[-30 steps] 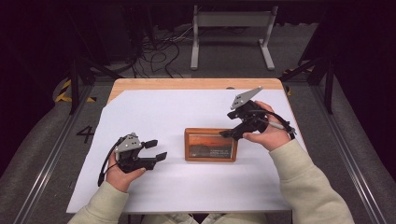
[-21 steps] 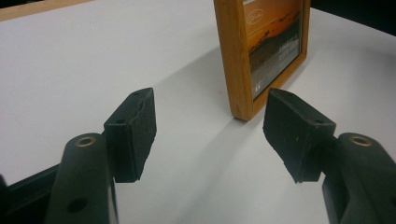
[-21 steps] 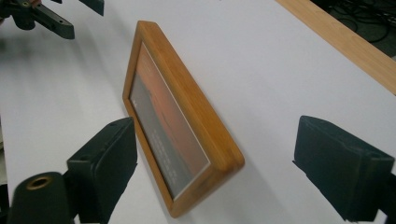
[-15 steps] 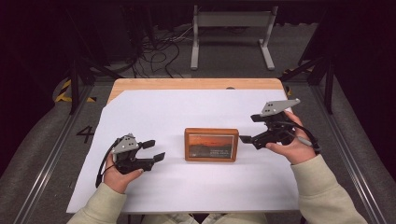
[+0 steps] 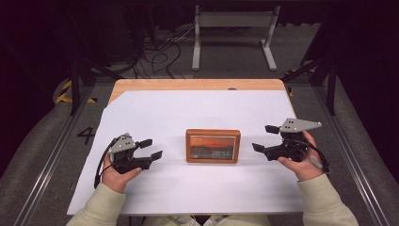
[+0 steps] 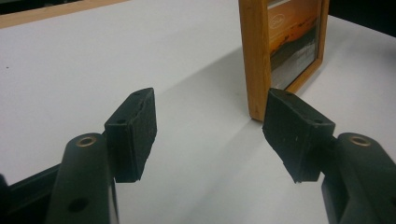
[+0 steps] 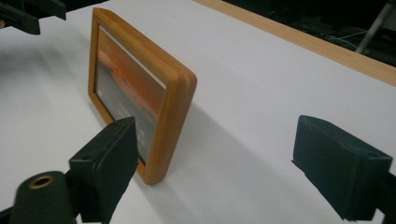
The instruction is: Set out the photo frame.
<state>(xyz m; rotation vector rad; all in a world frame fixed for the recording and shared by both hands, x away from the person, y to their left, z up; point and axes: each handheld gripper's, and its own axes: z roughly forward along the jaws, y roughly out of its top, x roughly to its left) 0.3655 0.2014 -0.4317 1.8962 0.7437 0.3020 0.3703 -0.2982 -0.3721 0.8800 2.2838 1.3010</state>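
Observation:
A wooden picture frame point(image 5: 212, 146) with an orange sunset photo stands upright in the middle of the white sheet point(image 5: 188, 117), its glass toward the person. My left gripper point(image 5: 151, 149) rests open on the sheet a short way left of it, apart from it. In the left gripper view the frame's edge point(image 6: 254, 60) rises beyond the right pad point(image 6: 294, 130). My right gripper point(image 5: 265, 138) is open to the right of the frame, not touching it. The right gripper view has the frame point(image 7: 140, 88) standing past the left pad point(image 7: 109, 163).
The white sheet covers a wooden table point(image 5: 197, 84) whose far edge shows bare. Dark floor with cables point(image 5: 160, 52) and a grey metal stand point(image 5: 233, 21) lie beyond. Rails run along both sides of the table.
My right gripper has drawn away from the frame's right end, rightward and toward the person, and has let it go. The left gripper stays nearly still.

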